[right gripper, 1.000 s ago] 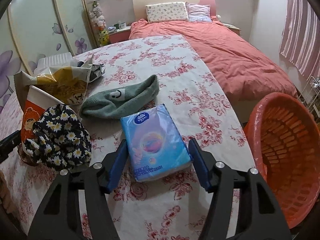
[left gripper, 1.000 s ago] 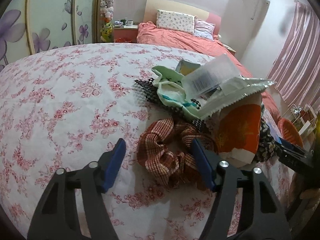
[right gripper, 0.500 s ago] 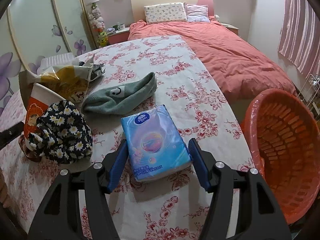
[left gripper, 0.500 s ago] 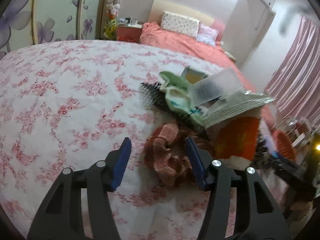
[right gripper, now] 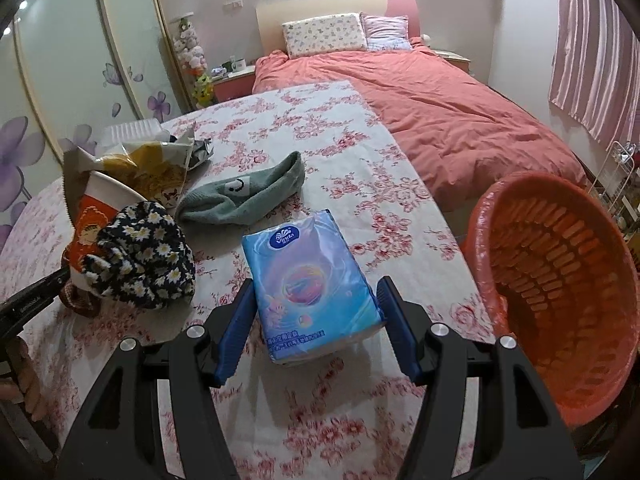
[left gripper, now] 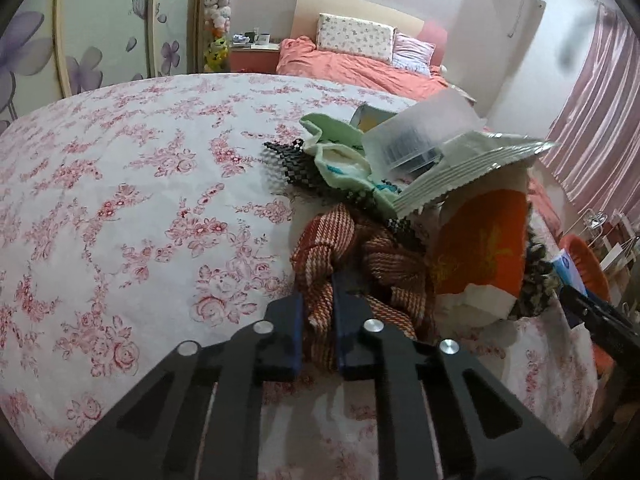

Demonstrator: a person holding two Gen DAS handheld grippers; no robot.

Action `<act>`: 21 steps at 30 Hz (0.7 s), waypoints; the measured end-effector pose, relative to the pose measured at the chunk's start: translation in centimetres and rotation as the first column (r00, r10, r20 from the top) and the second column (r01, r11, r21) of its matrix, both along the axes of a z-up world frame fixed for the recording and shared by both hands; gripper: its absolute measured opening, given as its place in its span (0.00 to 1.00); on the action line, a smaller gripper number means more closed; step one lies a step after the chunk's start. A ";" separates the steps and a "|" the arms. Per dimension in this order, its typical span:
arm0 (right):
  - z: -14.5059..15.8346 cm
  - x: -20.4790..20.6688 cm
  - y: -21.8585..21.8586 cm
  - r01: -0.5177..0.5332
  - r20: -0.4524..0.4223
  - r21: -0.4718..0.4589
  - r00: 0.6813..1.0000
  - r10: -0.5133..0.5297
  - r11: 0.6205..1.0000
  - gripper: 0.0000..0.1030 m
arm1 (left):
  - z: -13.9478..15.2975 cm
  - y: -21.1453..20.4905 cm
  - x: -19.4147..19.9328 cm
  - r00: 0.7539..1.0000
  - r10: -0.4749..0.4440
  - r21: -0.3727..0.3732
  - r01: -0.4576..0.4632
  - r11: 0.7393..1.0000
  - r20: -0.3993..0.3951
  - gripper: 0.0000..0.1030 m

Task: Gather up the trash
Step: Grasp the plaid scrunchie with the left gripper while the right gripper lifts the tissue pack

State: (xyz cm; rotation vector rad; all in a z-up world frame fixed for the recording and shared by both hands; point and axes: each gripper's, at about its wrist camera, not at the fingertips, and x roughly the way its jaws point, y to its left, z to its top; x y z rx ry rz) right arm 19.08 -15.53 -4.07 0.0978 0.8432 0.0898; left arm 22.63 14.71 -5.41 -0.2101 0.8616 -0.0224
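My left gripper [left gripper: 318, 322] is shut on the near edge of a red plaid scrunchie [left gripper: 360, 256] lying on the floral table cover. Right of it stand an orange paper cup [left gripper: 480, 252], a silver snack bag [left gripper: 464, 172], a clear plastic box [left gripper: 420, 136] and a green cloth [left gripper: 336, 148]. My right gripper [right gripper: 318, 318] is open, its fingers on either side of a blue tissue pack [right gripper: 308, 280]. The cup [right gripper: 94, 216] and a yellow snack bag [right gripper: 148, 172] show at the left. An orange basket [right gripper: 560, 276] stands at the right.
A daisy-print scrunchie [right gripper: 144, 256] leans on the cup and a green sock [right gripper: 244, 196] lies behind the tissue pack. A black checked cloth [left gripper: 296, 168] lies under the pile. A pink bed [right gripper: 460, 120] is beyond the table. The table edge runs next to the basket.
My left gripper has moved forward and closed on the plaid scrunchie. My right gripper has stayed open around the tissue pack.
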 end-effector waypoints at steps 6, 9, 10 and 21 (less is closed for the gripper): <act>1.8 -1.8 -1.3 0.017 0.054 0.020 0.998 -0.018 1.000 0.60 | 3.0 0.6 -2.2 0.997 0.017 0.012 -0.018 1.000 0.081 0.11; 2.7 -2.7 -1.8 0.024 0.086 0.029 0.996 -0.026 0.999 0.60 | 5.0 0.6 -3.5 0.992 0.013 0.021 -0.016 1.000 0.128 0.11; 2.9 -2.9 -1.9 0.026 0.095 0.033 0.995 -0.029 0.999 0.60 | 5.9 0.5 -4.0 0.989 0.012 0.023 -0.015 1.000 0.148 0.11; 7.0 -6.9 -3.7 0.082 0.268 0.079 0.958 -0.100 0.994 0.60 | 12.6 -3.2 -7.3 0.955 -0.039 0.014 0.036 0.999 0.293 0.11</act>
